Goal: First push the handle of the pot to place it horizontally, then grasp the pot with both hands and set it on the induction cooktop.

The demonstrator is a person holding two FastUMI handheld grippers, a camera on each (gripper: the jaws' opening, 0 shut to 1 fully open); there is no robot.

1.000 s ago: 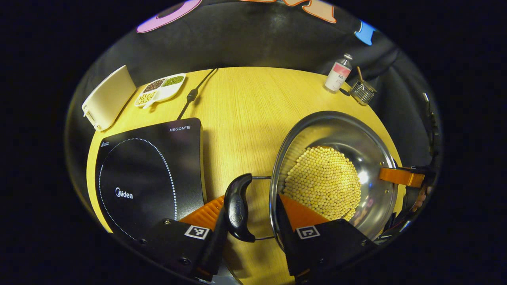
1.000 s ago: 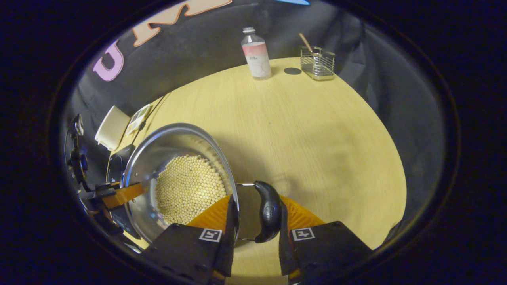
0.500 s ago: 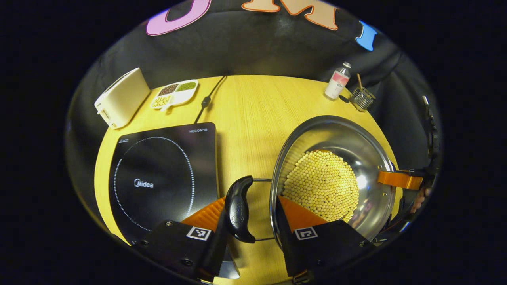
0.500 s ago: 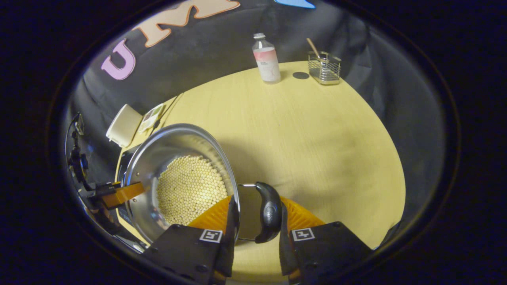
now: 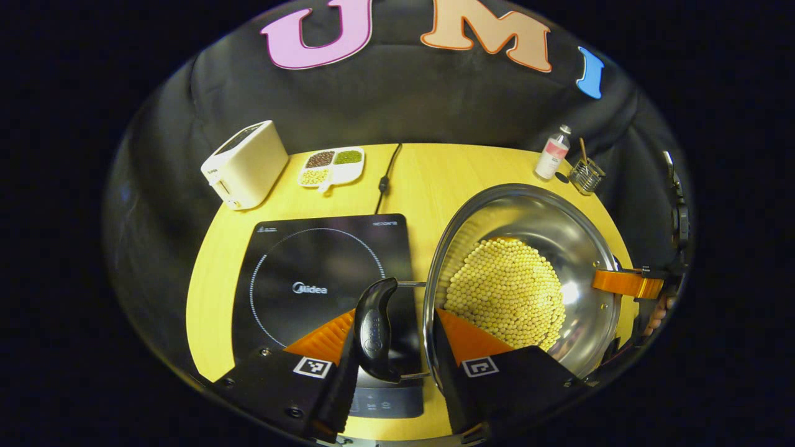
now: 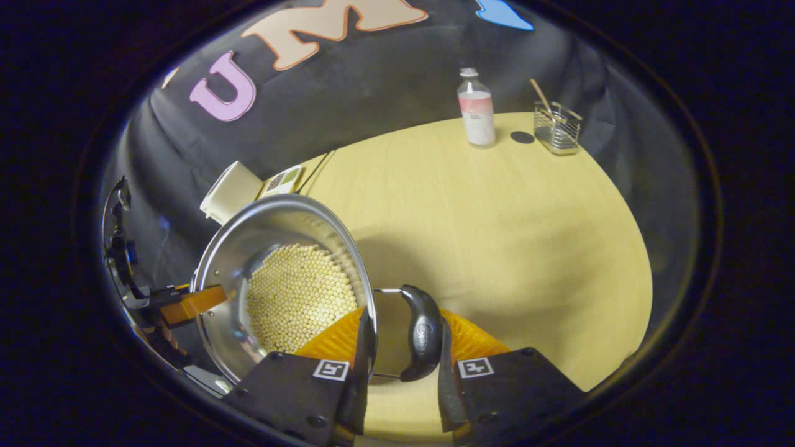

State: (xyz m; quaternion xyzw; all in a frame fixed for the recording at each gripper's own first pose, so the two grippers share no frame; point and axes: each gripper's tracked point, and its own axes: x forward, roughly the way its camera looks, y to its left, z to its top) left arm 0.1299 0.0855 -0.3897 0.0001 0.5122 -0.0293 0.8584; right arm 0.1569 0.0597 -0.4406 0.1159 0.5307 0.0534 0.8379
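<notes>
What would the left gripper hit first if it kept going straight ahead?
Nothing new soon: the left gripper already grips a pot handle. Ahead, past the cooktop corner below, lies bare table, then the cloth wall. The cord runs just left of that line. Height is hard to judge.

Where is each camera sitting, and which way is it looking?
Left gripper view: rides the left tool, which clamps one pot handle; faces the induction cooktop and toaster; the right tool shows far off.
Right gripper view: rides the right tool at the other handle; faces the bottle.
Shared: the pot.
</notes>
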